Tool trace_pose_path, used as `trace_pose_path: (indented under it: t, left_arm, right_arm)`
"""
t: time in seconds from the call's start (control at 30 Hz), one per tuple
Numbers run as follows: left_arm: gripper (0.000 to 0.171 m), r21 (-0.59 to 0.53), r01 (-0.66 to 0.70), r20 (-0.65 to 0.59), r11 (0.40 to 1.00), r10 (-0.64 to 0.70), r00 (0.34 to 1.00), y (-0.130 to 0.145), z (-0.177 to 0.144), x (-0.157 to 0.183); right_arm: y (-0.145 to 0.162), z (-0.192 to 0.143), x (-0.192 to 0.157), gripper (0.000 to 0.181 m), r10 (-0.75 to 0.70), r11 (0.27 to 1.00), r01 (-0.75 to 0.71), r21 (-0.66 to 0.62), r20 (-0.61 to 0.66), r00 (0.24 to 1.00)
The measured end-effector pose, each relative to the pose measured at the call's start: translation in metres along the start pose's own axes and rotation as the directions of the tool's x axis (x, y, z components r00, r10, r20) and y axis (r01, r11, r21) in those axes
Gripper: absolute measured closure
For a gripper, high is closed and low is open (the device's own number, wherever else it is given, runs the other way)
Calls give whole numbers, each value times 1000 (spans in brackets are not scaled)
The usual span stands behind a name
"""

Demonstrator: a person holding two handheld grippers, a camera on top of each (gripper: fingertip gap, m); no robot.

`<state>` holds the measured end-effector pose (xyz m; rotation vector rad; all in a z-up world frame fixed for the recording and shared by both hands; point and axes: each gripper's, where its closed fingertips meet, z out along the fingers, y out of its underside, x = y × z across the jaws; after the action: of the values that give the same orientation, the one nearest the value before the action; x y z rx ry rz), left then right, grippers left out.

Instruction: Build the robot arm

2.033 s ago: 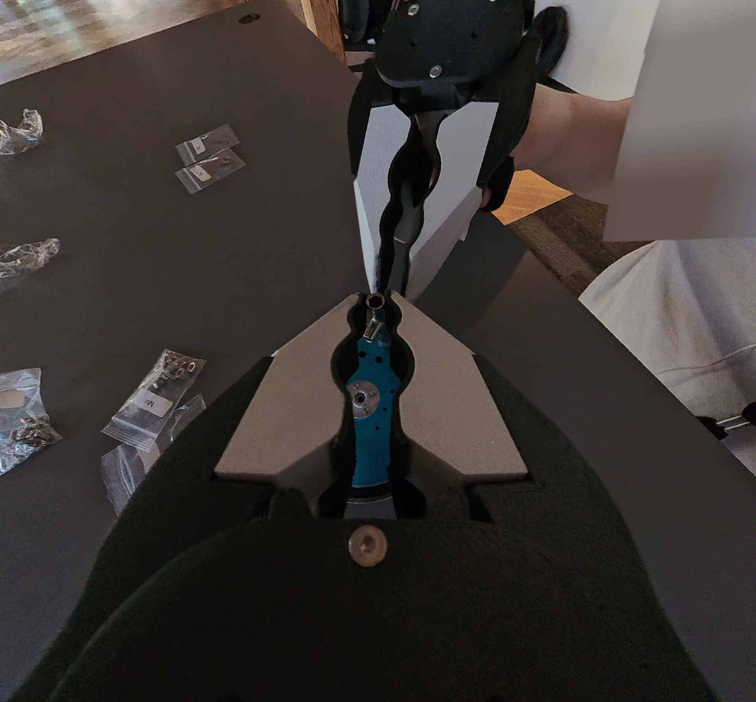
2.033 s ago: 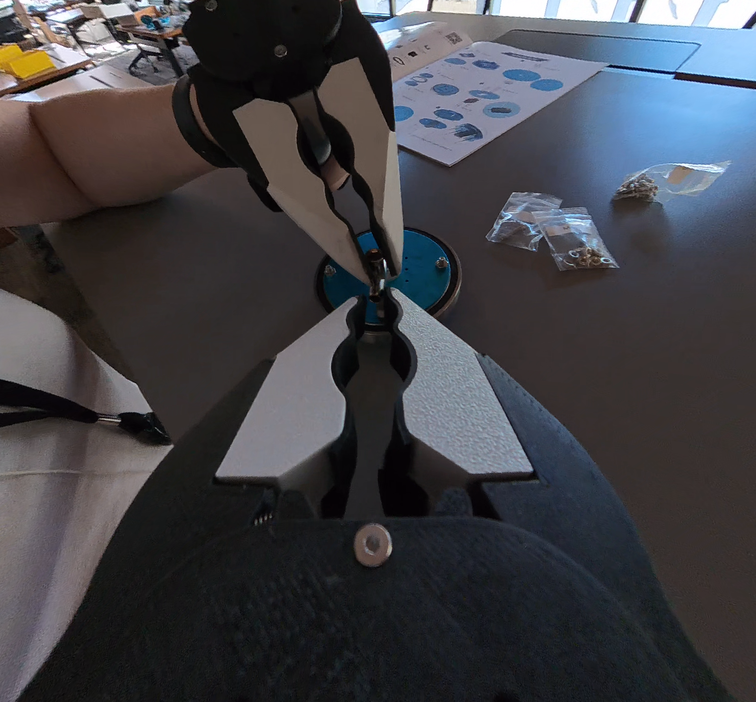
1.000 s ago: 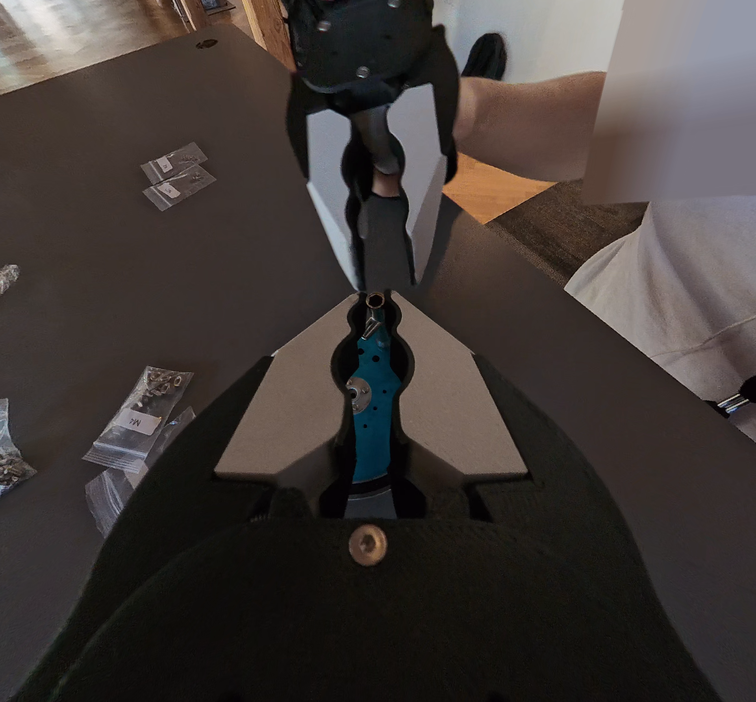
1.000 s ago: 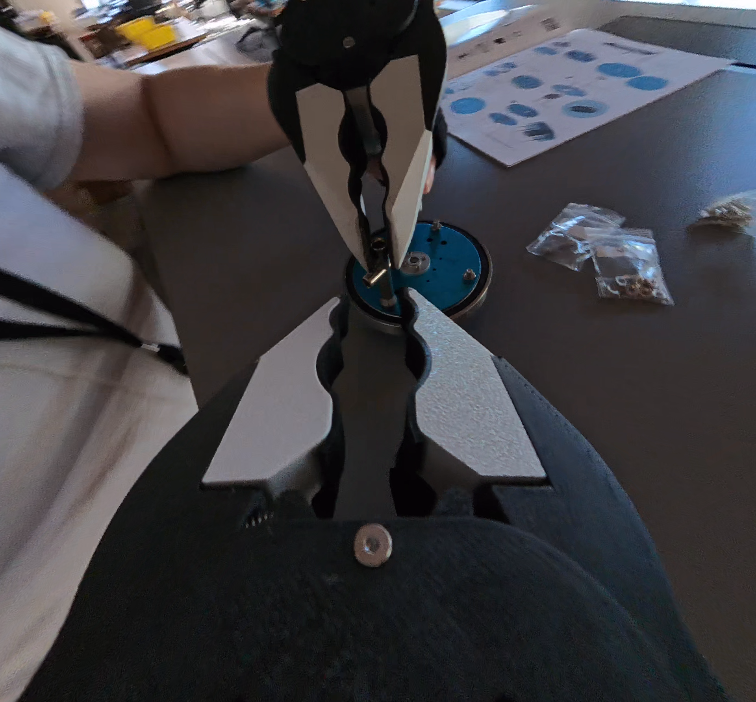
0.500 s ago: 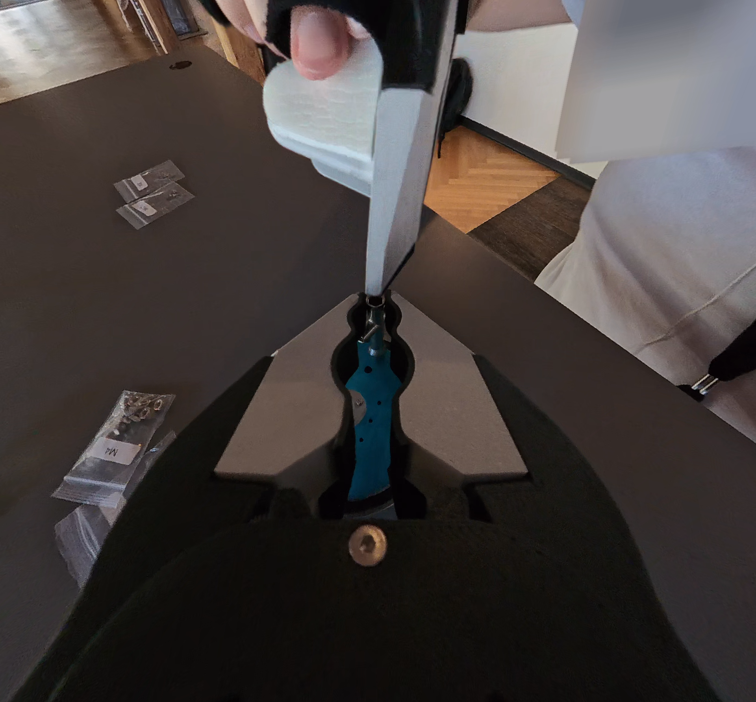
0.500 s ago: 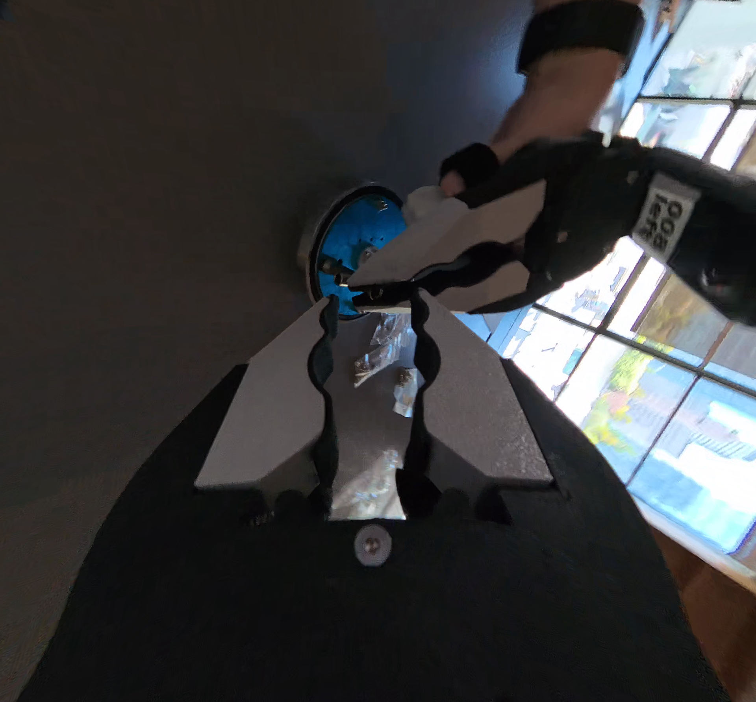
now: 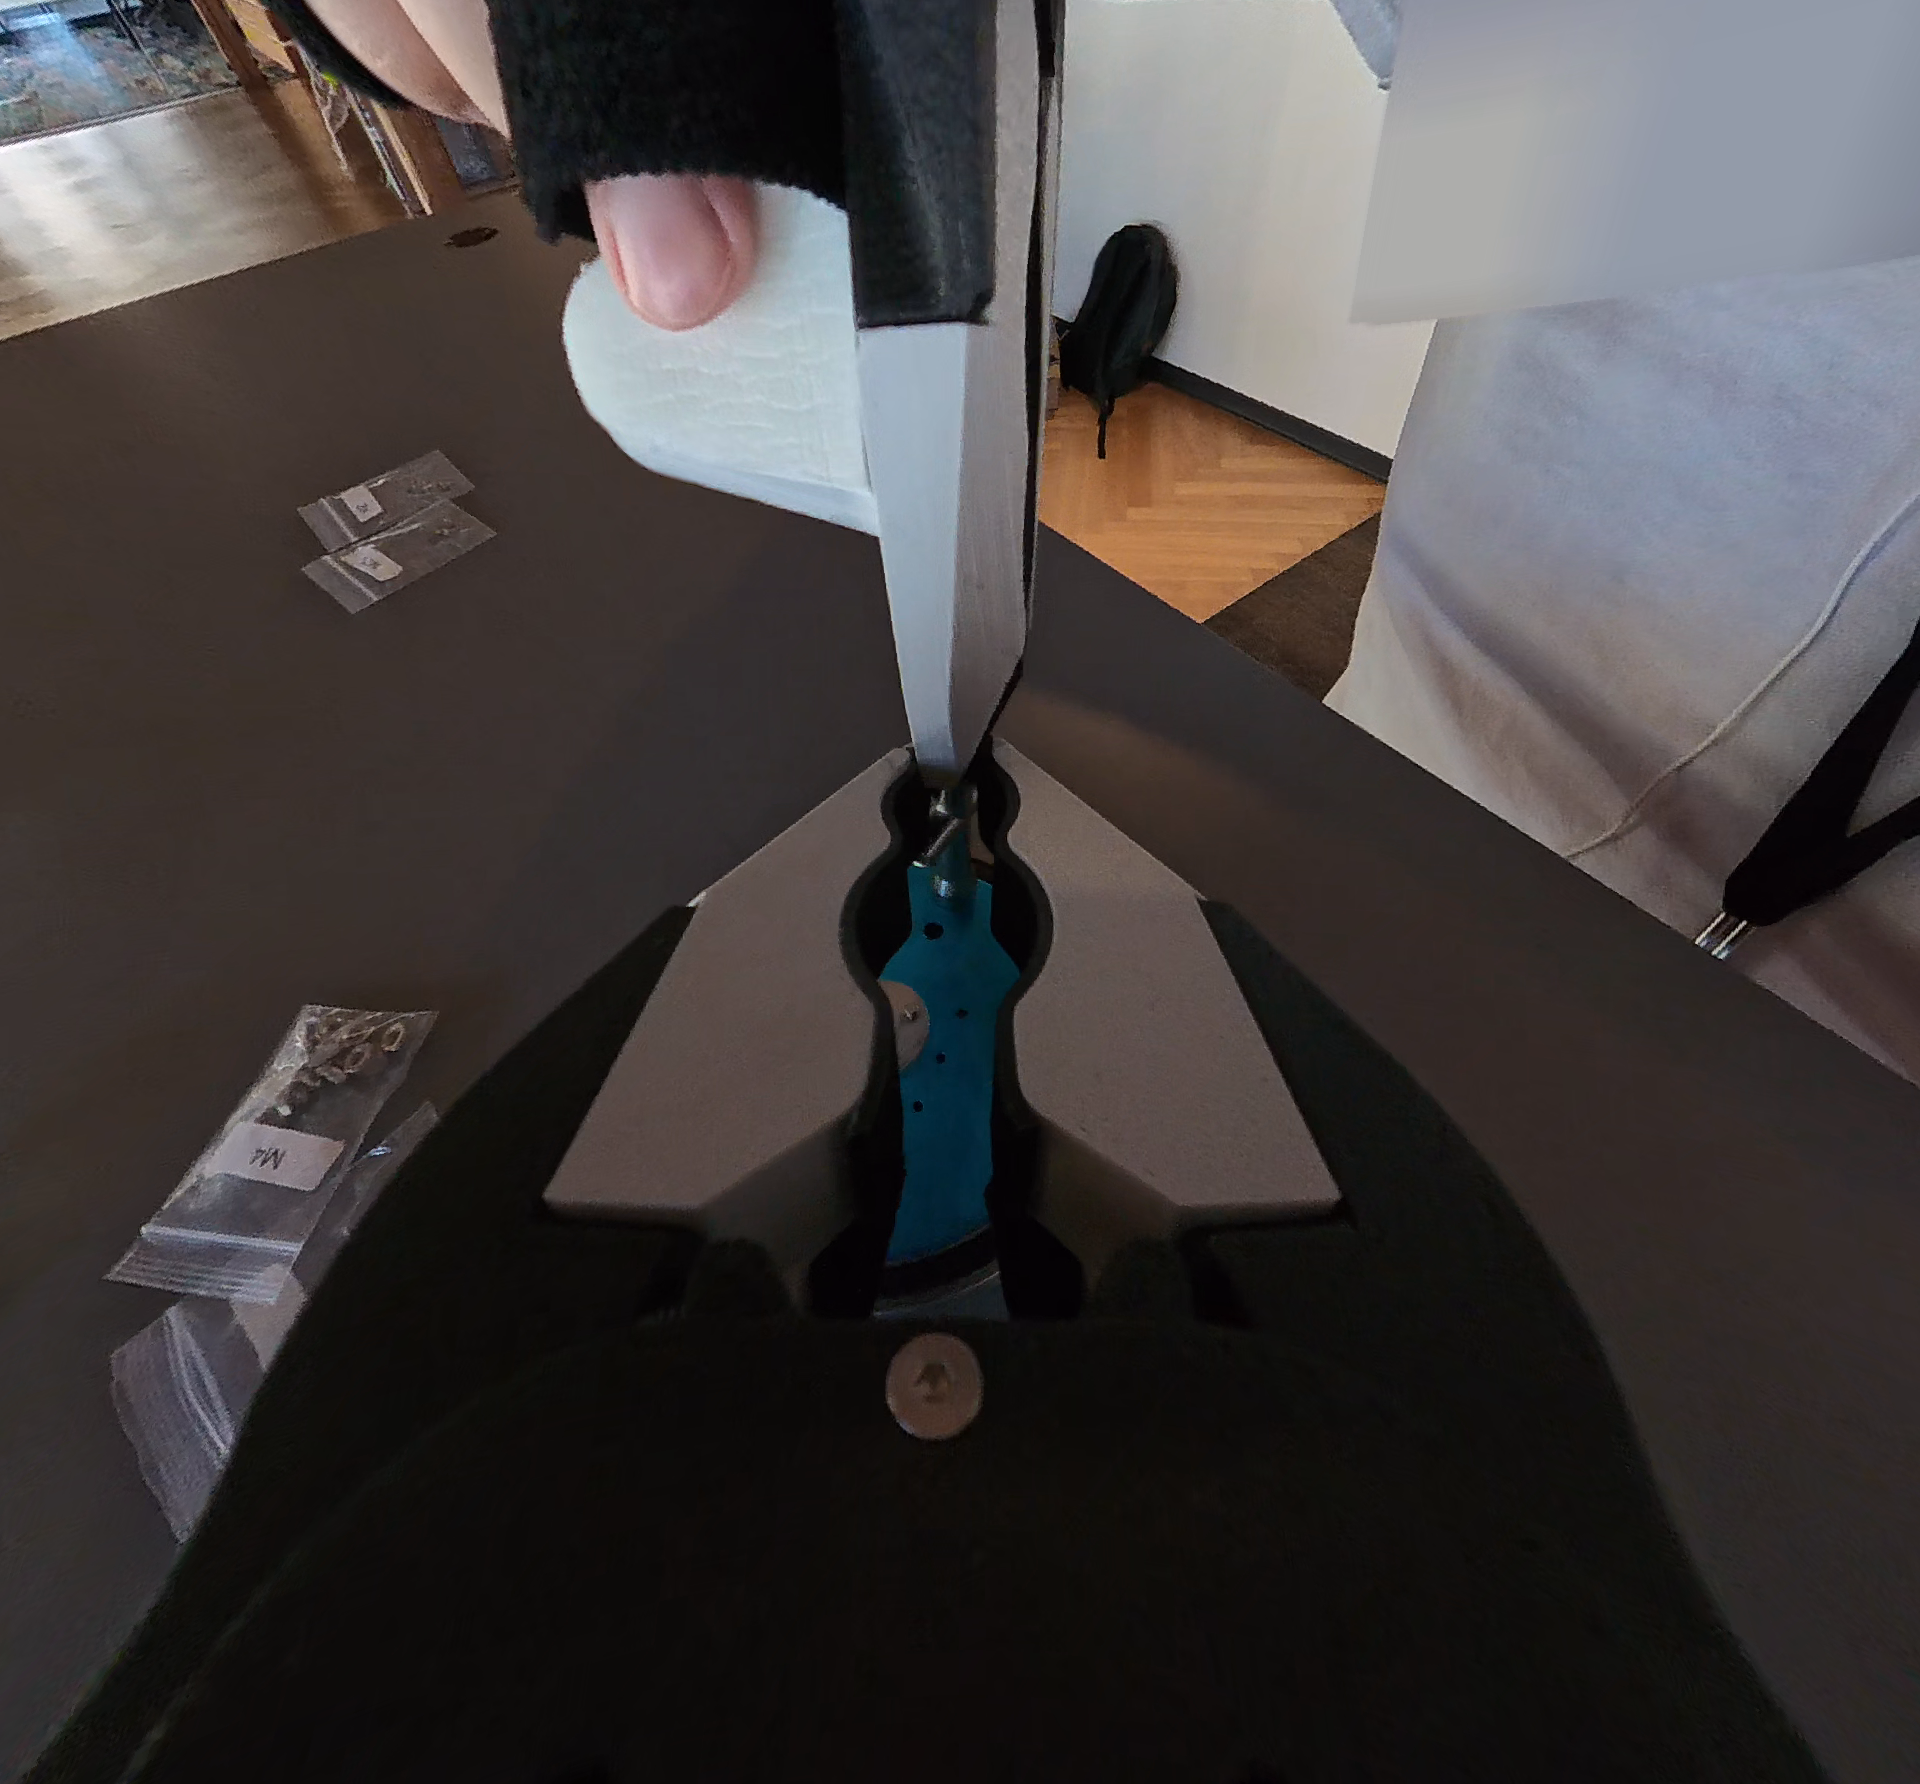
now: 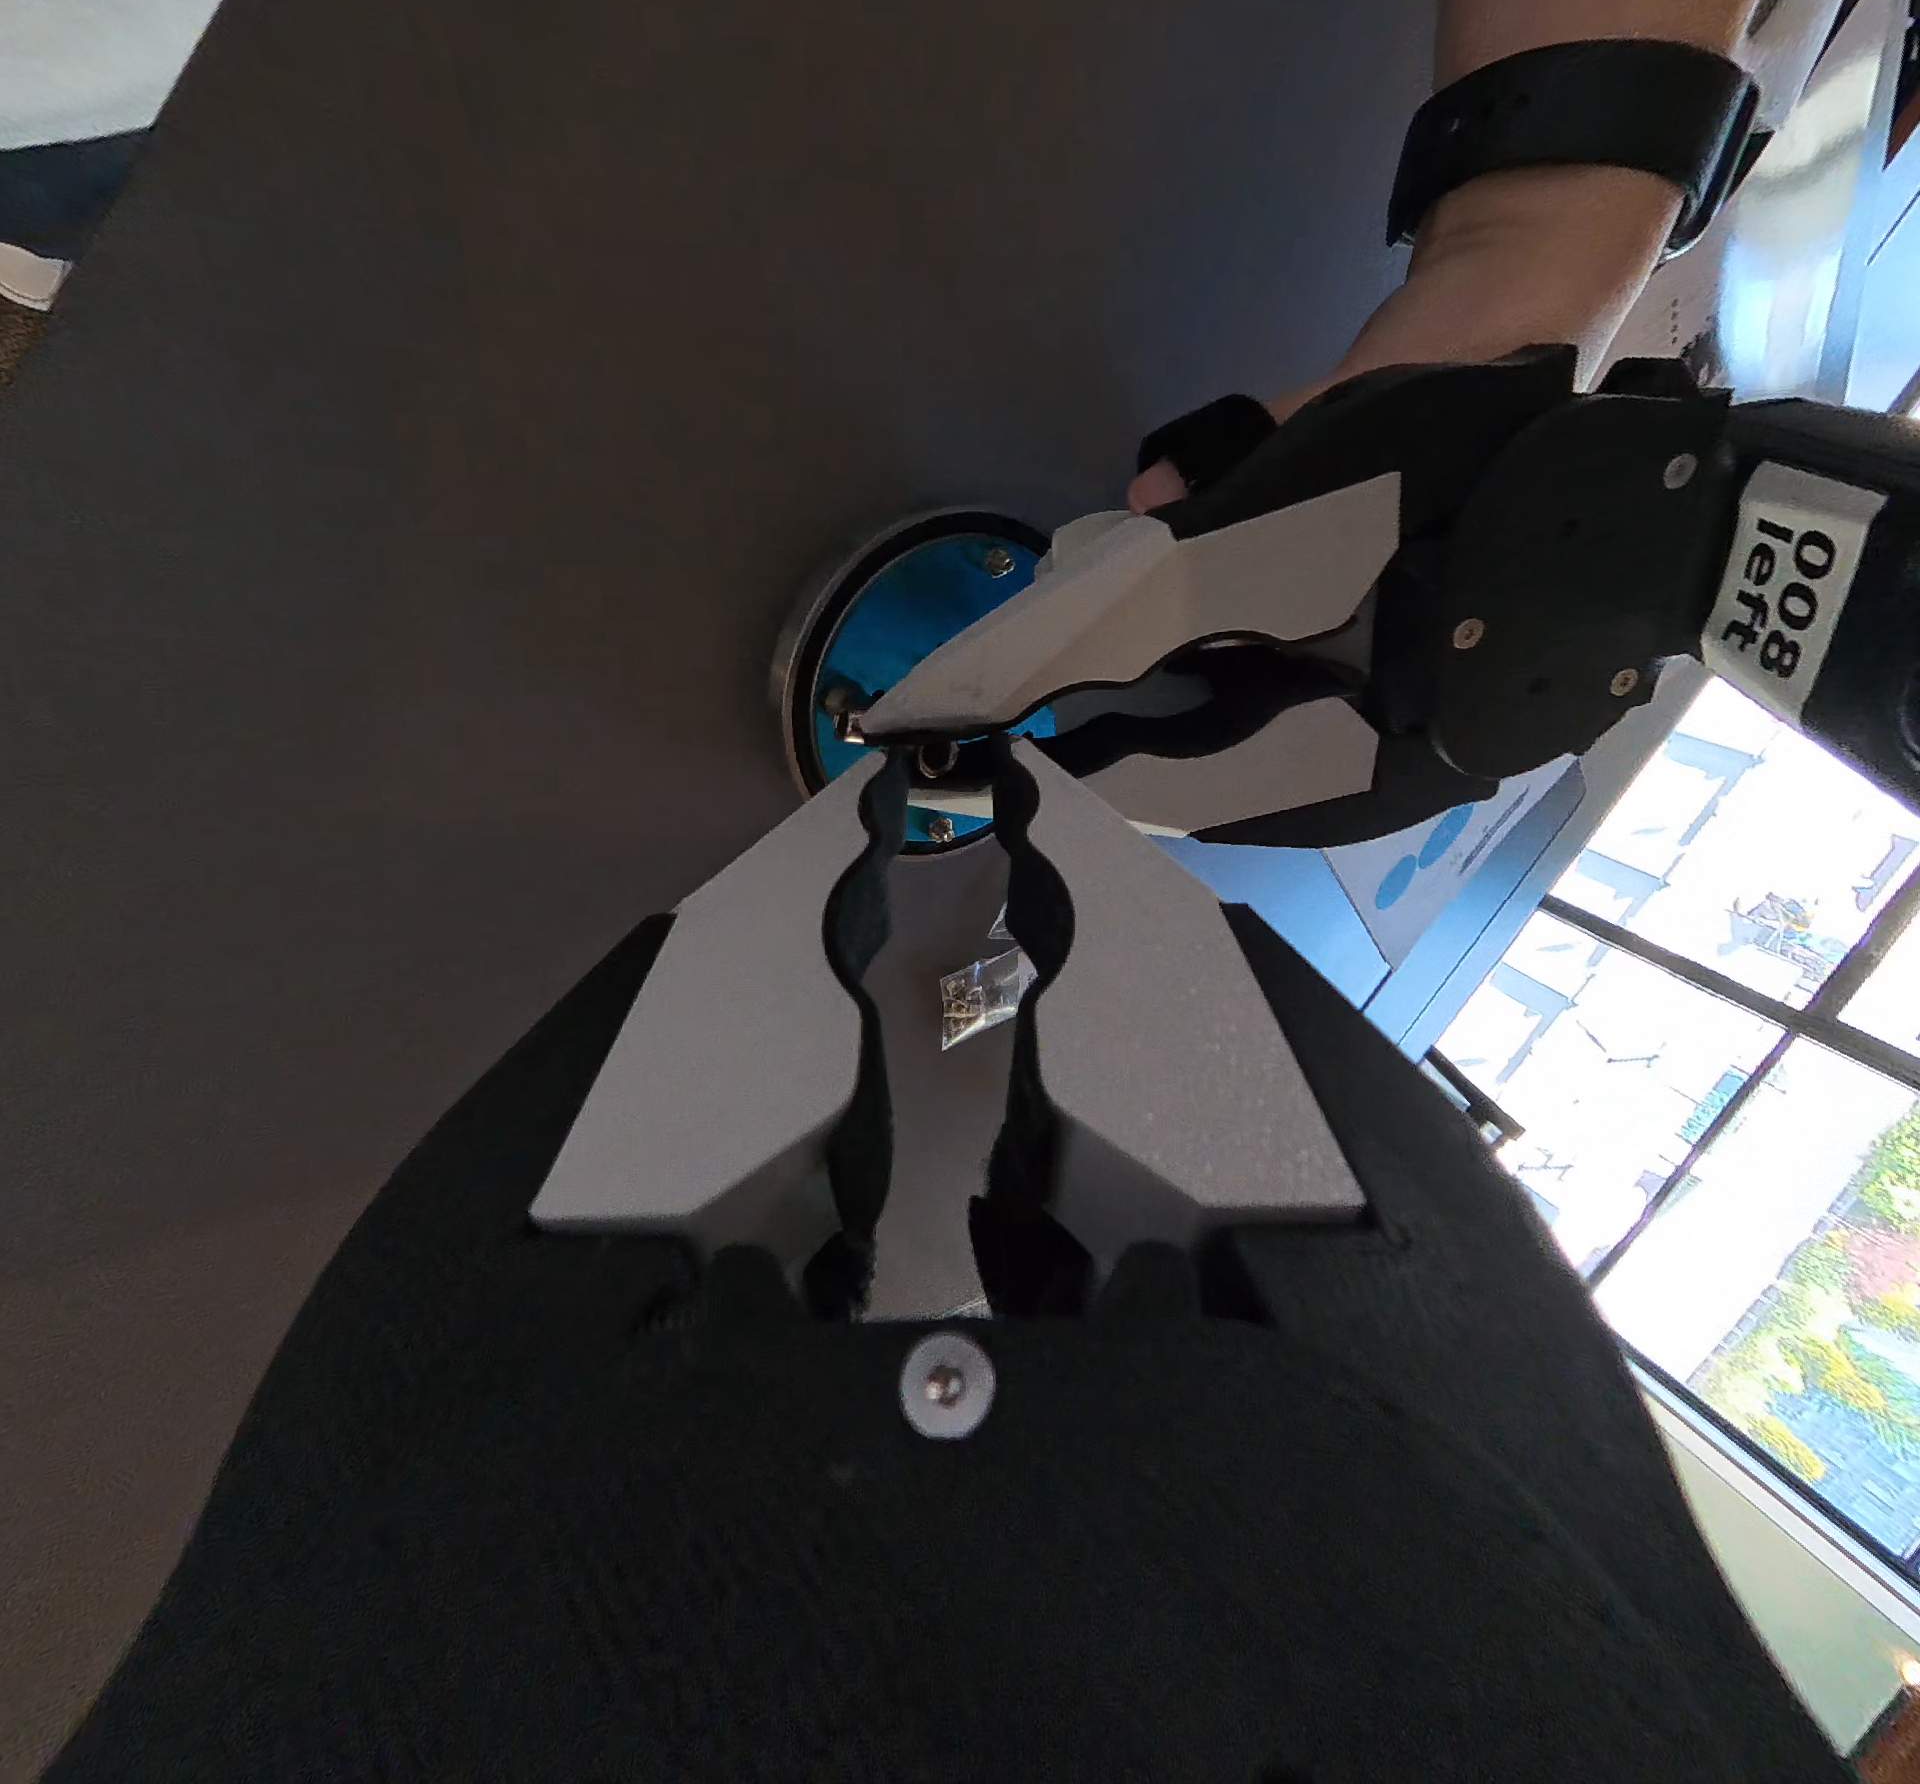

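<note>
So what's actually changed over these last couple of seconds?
The right tool rolled about a quarter turn onto its side, with its tips kept at the same spot; I can't tell whether it grips anything. The left tool stayed pinched on the small screw above the blue disc. The disc and the parts bags didn't move.

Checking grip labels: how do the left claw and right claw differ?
Left claw is pinched on a metal standoff over the blue disc; right claw has its jaws apart, gripping nothing visible. Left comes in at a slant; right points almost straight down. Both tips meet at the standoff.
</note>
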<state>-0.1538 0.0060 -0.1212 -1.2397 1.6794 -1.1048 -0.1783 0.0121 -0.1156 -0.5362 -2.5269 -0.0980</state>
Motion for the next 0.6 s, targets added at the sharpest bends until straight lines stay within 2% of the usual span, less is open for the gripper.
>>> trace_pose_path:
  t: [0.27, 0.6]
  left_arm:
    - [164, 18, 37, -23, 999, -37, 999, 3, 0, -1]
    - [165, 22, 41, -19, 999, -41, 999, 4, -4, -2]
  right_arm:
    - [2, 2, -2, 166, 80, 997, -75, -31, 202, 976]
    - [3, 3, -2, 173, 95, 995, -91, -27, 209, 973]
